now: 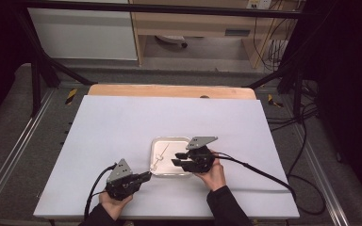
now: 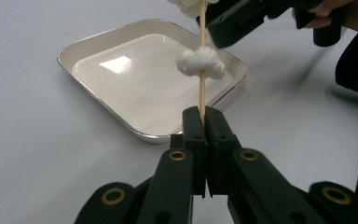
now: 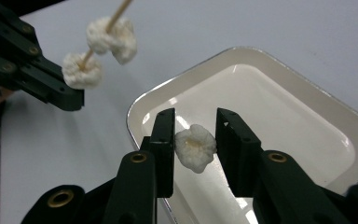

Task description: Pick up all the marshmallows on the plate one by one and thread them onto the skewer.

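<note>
White sheet over a wooden worktop [image 1: 122, 132], dark frame and cabling around; a shallow white square tray [image 1: 156, 143] sits near the front edge.

Left claw [image 2: 203, 122]: clenched on the lower end of a thin wooden skewer [image 2: 202, 95], which rises over the tray. Two puffed white popcorn-like pieces [image 3: 81, 70] already sit threaded on it.

Right claw [image 3: 195, 130]: grasping a third puffed piece [image 3: 195, 148] above the tray, pads on its two sides.

Handling, judged: piece very light, brittle, crushes easily; grip by the flanks, gently, leaving the centre free for the point. Skewer stiff but thin, may flex or slip; hold low, as now.

Hard to see: skewer tip cut off at the frame edge in both gripper views; upper piece is cropped in the left gripper view. In the high view the skewer is a faint line and the pieces barely resolve.
</note>
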Tool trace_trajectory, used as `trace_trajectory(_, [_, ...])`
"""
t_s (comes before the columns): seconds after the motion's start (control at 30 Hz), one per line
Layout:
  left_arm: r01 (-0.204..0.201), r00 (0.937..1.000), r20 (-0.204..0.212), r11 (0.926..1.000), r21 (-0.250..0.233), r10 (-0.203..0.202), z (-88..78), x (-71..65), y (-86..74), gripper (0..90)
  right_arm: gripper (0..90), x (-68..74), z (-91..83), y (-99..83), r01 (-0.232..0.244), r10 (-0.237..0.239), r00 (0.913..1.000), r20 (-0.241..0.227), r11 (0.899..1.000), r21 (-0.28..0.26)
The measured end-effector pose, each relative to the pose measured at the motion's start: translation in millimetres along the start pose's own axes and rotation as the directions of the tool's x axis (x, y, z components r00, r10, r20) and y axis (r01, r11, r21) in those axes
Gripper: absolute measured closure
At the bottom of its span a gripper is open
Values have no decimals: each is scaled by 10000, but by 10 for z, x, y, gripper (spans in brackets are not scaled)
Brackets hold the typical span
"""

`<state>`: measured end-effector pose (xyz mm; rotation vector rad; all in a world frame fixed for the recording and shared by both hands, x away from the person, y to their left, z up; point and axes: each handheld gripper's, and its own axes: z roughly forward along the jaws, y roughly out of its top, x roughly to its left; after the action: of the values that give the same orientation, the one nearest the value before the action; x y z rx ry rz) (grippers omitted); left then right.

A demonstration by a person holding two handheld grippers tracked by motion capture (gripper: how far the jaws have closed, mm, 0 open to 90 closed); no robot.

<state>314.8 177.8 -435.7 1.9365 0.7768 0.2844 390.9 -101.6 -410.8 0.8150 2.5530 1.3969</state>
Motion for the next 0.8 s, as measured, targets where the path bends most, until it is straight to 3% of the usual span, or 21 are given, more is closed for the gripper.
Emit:
trace_trajectory(0.37, [-96,9999,67,9999,32,96,11,-21,0,885,696,-95,-384,103,-1065,956,9916,-872,9858,-1302])
trace_trajectory(0.8, [-371,9990,262,9993,-45,372,15,-63,6,885,701,-155,-585,222,-2028,1601,9693,-1868,9498,-2381])
